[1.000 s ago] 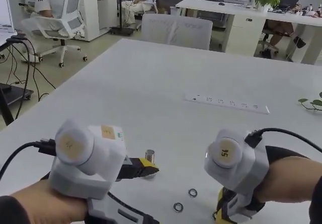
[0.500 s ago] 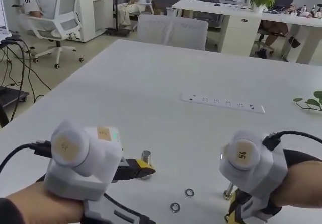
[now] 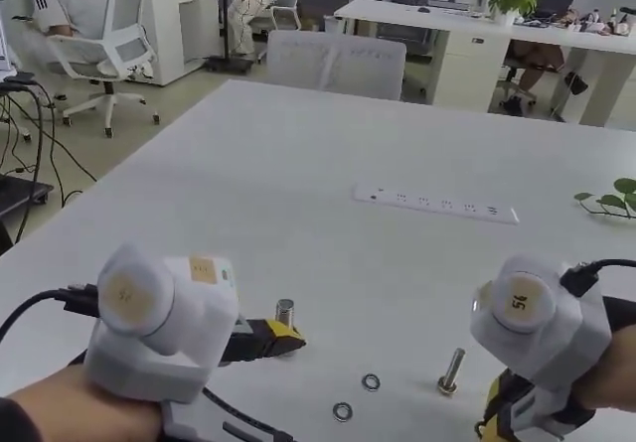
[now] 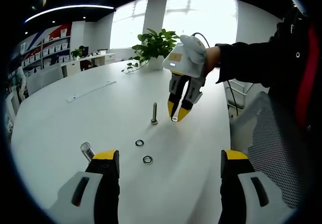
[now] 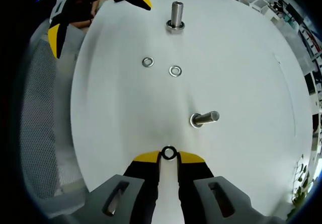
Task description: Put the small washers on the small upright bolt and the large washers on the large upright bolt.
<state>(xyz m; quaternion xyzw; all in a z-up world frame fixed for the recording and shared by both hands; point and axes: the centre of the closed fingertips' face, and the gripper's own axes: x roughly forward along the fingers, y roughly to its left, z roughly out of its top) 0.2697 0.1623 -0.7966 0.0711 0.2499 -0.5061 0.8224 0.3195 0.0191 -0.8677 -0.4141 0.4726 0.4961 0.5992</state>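
The large upright bolt (image 3: 285, 313) stands just past the tip of my left gripper (image 3: 281, 336), whose jaws stand wide apart with nothing between them (image 4: 170, 157). To the right stands the small upright bolt (image 3: 452, 370), thin and silver. Two loose washers (image 3: 371, 382) (image 3: 342, 411) lie on the white table between the bolts. My right gripper (image 3: 494, 420) hangs right of the small bolt, shut on a small washer (image 5: 169, 152). In the right gripper view the small bolt (image 5: 204, 118) is just ahead of the jaws. The left gripper view shows that washer (image 4: 174, 119) at the right gripper's tips (image 4: 177, 115).
A white power strip (image 3: 435, 205) lies further back on the table (image 3: 298, 164). Plant leaves (image 3: 608, 196) reach in at the right edge. Beyond the far edge stand a chair (image 3: 336, 63), desks and seated people. The table's near edge runs beside both grippers.
My right gripper has drawn off to the right and nearer me, uncovering the small bolt. The left gripper has stayed by the large bolt. The head camera has shifted a little.
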